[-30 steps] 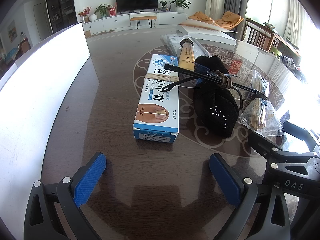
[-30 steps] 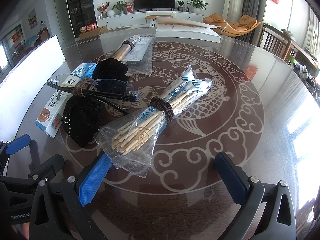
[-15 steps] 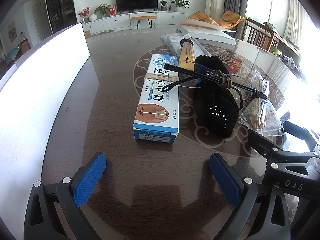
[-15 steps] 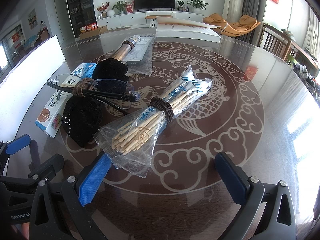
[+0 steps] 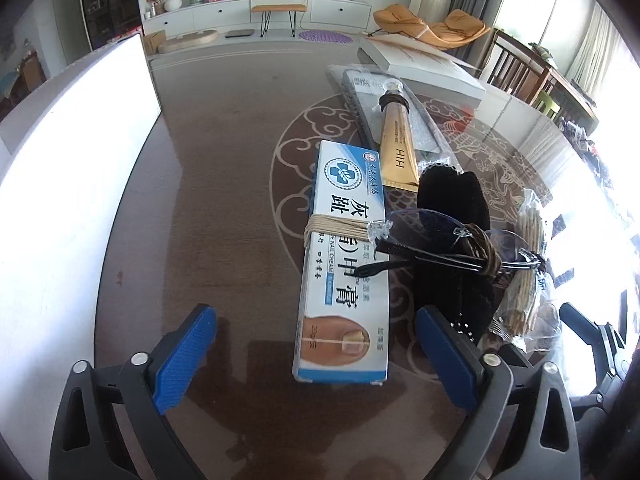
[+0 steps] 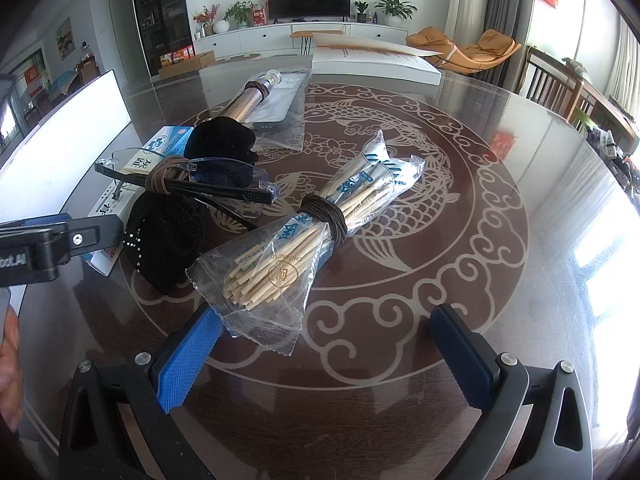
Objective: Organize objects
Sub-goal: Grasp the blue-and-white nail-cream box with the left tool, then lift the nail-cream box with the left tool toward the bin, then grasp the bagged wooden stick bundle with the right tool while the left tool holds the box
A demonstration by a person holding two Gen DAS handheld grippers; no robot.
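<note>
A blue and white cream box (image 5: 345, 272) bound with string lies on the dark table, its near end between my left gripper's (image 5: 316, 354) open blue pads. Beside it are a black knitted pouch (image 5: 460, 248) with folded glasses (image 5: 440, 256) tied on top, and a gold tube (image 5: 396, 148). In the right wrist view a bag of wooden sticks (image 6: 316, 228) tied with a brown band lies just ahead of my open, empty right gripper (image 6: 324, 354). The glasses (image 6: 188, 184), pouch (image 6: 168, 236) and tube (image 6: 248, 100) sit to its left.
A large white board (image 5: 68, 184) stands along the table's left edge. A flat white box (image 6: 372, 62) lies at the far side, with a bagged grey item (image 6: 284, 108) under the tube. The left gripper's arm (image 6: 52, 240) reaches in from the left. Chairs stand at the right.
My left gripper has moved forward, so the cream box's near end now lies between its pads. My right gripper has moved forward and slightly lower toward the stick bag.
</note>
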